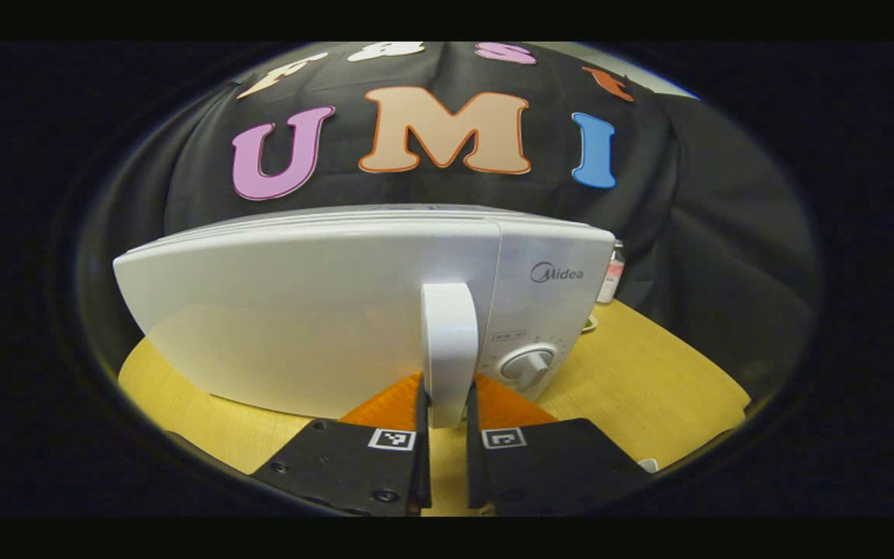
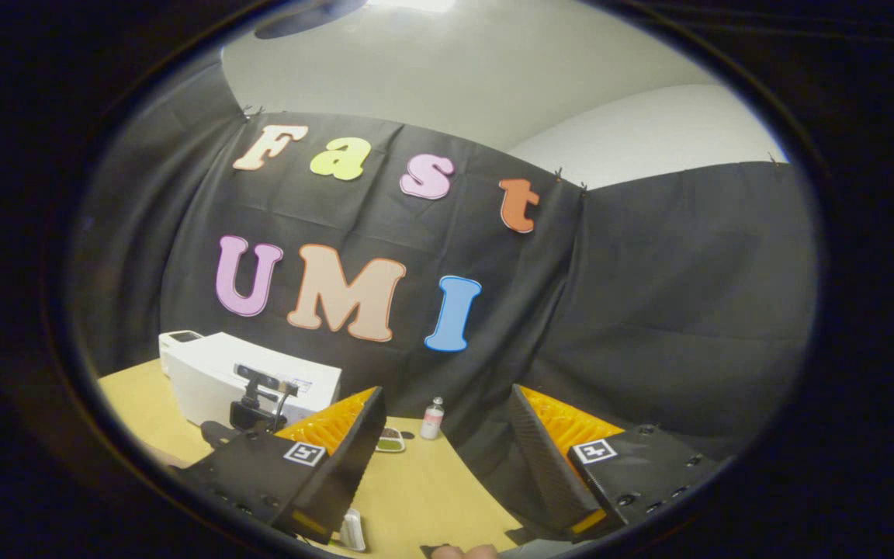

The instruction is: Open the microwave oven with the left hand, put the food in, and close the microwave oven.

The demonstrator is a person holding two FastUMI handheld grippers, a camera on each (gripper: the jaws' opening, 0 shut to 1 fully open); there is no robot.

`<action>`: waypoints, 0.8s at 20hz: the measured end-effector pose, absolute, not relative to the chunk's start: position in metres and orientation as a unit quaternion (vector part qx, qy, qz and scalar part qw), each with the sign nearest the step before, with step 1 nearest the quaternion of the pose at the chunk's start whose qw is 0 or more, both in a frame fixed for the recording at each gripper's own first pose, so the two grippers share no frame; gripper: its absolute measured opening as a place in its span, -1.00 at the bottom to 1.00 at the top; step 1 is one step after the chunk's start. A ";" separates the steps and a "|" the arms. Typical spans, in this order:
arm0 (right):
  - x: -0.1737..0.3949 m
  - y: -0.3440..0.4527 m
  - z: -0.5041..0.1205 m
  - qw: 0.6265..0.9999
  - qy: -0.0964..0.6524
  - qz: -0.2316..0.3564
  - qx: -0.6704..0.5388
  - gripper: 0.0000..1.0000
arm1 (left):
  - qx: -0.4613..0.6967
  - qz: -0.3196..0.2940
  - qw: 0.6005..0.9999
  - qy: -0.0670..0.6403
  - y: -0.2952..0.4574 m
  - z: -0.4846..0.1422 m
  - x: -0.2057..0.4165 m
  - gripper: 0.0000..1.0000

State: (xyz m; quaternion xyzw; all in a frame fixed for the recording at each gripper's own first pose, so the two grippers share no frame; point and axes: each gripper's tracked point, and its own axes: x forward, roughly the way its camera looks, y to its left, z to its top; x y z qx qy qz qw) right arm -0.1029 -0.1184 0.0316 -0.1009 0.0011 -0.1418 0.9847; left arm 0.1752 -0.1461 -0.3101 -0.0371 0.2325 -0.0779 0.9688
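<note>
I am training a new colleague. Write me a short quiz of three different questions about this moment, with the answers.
1. True or false: the left tongs are closed on the handle of the microwave.
2. Choose one. The right tongs are: A) holding the bottle, B) open and holding nothing, C) closed on the dial.
3. Fill in: the small bottle stands on the ____, near the black cloth.

Key: 1 true, both fingers press the white handle. 2 B, the fingers stand wide apart. 3 table.
</note>
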 end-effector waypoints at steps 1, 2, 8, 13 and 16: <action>-0.103 -0.119 0.030 0.985 0.004 -0.140 -0.105 0.93 | -0.034 -0.087 0.971 0.218 -0.147 -0.307 0.177 -0.68; -0.103 -0.119 0.029 0.985 0.005 -0.140 -0.105 0.93 | -0.035 -0.095 0.971 0.216 -0.147 -0.308 0.176 -0.87; -0.098 -0.115 0.021 0.989 0.016 -0.127 -0.077 0.94 | -0.041 -0.122 0.961 0.245 -0.145 -0.312 0.148 -1.00; -0.086 -0.103 0.011 0.993 0.019 -0.105 -0.058 0.93 | -0.036 -0.142 0.965 0.216 -0.129 -0.301 0.087 -0.99; -0.077 -0.086 0.001 0.996 0.026 -0.077 -0.046 0.94 | -0.032 -0.154 0.961 0.229 -0.112 -0.300 0.049 -0.99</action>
